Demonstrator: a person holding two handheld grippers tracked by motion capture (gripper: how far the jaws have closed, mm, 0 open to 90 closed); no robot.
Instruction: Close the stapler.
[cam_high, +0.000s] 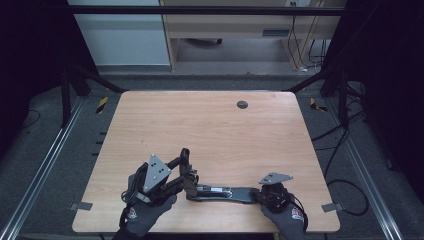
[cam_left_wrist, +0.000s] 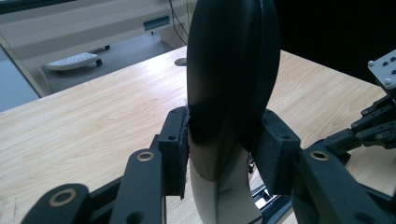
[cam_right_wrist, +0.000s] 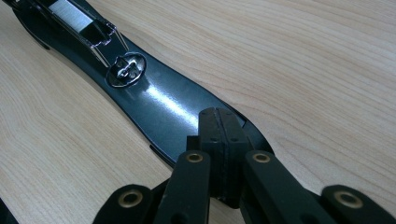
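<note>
A black stapler (cam_high: 220, 192) lies opened out on the wooden table near its front edge. Its rounded top cover (cam_left_wrist: 229, 70) stands swung up, and my left gripper (cam_left_wrist: 229, 149) is shut on it, the pads (cam_left_wrist: 177, 149) pressing both sides. From above, that gripper (cam_high: 186, 172) sits at the stapler's left end. The glossy base (cam_right_wrist: 163, 107) shows its metal anvil (cam_right_wrist: 126, 71) and the staple magazine (cam_right_wrist: 74, 14) beyond. My right gripper (cam_right_wrist: 218, 126) is shut with nothing between its jaws. Its tips rest on the base's near end, at the stapler's right end (cam_high: 257, 195).
The table (cam_high: 210, 130) has a small round cable hole (cam_high: 242, 104) at the far middle. Metal rails, cables and dark frame posts run along both sides on the floor. My right gripper's linkage (cam_left_wrist: 378, 121) shows at the right of the left gripper view.
</note>
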